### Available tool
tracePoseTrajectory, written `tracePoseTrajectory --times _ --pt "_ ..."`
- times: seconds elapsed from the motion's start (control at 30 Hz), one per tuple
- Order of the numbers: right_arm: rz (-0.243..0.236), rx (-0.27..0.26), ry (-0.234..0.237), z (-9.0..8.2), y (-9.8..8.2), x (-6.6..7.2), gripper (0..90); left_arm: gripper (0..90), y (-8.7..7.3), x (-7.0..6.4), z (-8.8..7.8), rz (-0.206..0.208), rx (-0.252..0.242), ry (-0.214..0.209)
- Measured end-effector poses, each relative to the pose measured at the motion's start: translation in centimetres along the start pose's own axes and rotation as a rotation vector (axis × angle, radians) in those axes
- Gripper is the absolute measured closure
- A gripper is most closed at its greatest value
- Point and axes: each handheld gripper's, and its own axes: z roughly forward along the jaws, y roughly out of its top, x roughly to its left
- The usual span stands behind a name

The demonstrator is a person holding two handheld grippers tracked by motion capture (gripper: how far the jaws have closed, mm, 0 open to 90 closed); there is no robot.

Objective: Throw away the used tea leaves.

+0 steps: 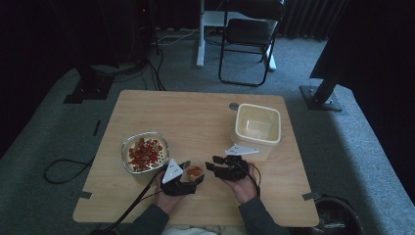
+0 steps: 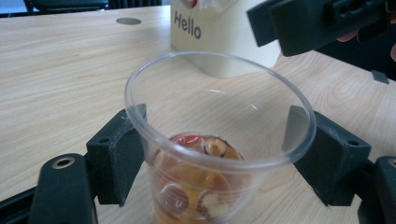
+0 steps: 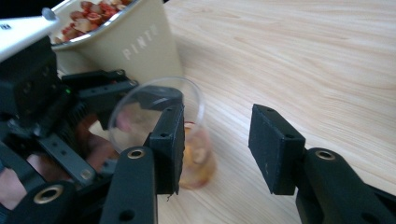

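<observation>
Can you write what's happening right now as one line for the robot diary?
left gripper: jaws around clear cup, grip unclear | cup: fruit pieces inside | right gripper: open, empty | bowl: left of cup

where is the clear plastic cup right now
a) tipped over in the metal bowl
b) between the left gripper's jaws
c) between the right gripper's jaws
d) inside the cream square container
b: the clear plastic cup, with a little fruit at its bottom, stands on the table between the jaws of the left gripper, which flank it on both sides; nothing sits between the jaws of the right gripper.
</observation>
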Motion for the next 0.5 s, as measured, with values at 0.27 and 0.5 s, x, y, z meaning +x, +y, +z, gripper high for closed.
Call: tracePoseTrajectory --times 0.27,0.5 --pt "0.024 -0.019 -0.058 -2.0 -1.7 -1.7 54.0 24.1 0.2 -0.3 0.4 0.036 -0.007 0.03" --pt "0.056 -0.031 -0.096 -3.1 -3.2 -3.1 53.5 29.9 0.3 -0.2 0.4 0.053 -0.003 0.057"
